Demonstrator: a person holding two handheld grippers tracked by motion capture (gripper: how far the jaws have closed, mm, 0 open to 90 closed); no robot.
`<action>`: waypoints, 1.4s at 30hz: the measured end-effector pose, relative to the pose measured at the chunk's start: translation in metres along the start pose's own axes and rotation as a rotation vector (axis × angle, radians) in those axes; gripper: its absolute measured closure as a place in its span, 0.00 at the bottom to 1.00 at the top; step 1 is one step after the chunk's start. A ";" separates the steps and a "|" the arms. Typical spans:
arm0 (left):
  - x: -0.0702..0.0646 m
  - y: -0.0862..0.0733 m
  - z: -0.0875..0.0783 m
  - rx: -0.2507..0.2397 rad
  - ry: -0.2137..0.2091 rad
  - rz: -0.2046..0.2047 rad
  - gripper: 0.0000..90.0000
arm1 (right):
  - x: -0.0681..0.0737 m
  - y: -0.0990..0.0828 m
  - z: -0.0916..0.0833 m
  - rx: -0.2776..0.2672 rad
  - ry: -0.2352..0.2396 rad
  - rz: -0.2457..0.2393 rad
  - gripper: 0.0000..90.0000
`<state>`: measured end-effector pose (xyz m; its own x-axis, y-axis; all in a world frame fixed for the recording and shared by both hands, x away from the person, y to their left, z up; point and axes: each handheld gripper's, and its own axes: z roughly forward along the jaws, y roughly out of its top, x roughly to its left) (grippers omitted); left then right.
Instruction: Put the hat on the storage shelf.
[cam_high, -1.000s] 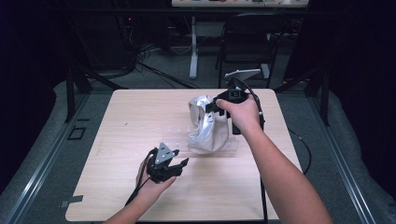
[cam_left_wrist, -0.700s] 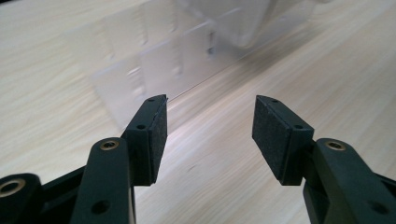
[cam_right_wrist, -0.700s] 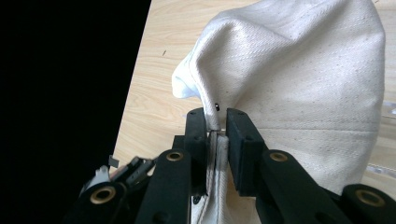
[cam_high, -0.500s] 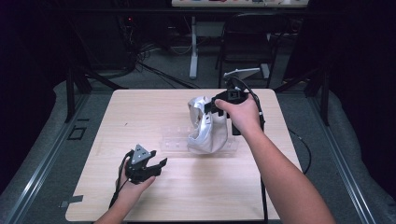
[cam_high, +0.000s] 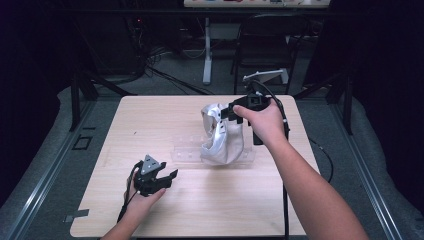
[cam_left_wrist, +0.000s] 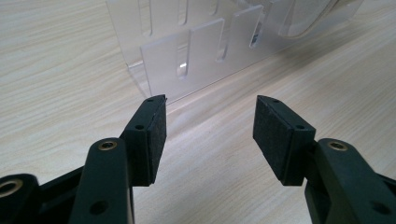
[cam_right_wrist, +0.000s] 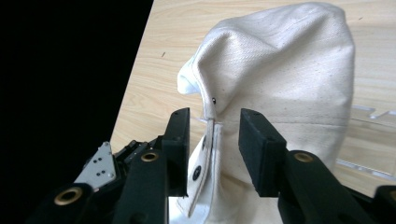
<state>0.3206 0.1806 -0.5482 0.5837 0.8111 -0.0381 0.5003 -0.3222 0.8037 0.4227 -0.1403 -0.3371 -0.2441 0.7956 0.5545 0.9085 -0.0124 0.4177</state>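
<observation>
Cap (cam_high: 220, 134) sits on a clear rack (cam_high: 187, 150) right of the table's (cam_high: 150, 115) centre, right gripper (cam_high: 235, 114) at its far side; left gripper (cam_high: 167, 177) lies near-left. Left gripper view: jaws wide, empty. Right gripper view: jaws part-open astride the strap (cam_right_wrist: 208, 154), not clamped. Closing off-centre could topple the cap.

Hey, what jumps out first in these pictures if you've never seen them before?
A crumpled white cloth bag stands over a clear plastic rack mid-table, its seamed edge between the open fingers of the right gripper. The left gripper sits low near the table's front edge, fingers open, pointing toward the rack.
</observation>
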 end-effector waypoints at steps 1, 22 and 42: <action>0.000 0.000 0.000 -0.001 -0.002 0.002 0.50 | 0.001 -0.001 -0.004 -0.003 -0.011 -0.020 0.68; 0.005 0.000 -0.001 -0.012 0.015 -0.015 0.49 | -0.040 -0.047 -0.032 -0.064 -0.011 -0.068 0.54; 0.003 -0.001 0.000 -0.011 -0.001 -0.007 0.48 | -0.071 -0.119 -0.010 -0.082 -0.043 -0.192 0.53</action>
<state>0.3214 0.1831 -0.5495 0.5806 0.8130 -0.0444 0.4975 -0.3111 0.8098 0.3285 -0.2015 -0.4196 -0.3935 0.8134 0.4285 0.8155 0.0937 0.5711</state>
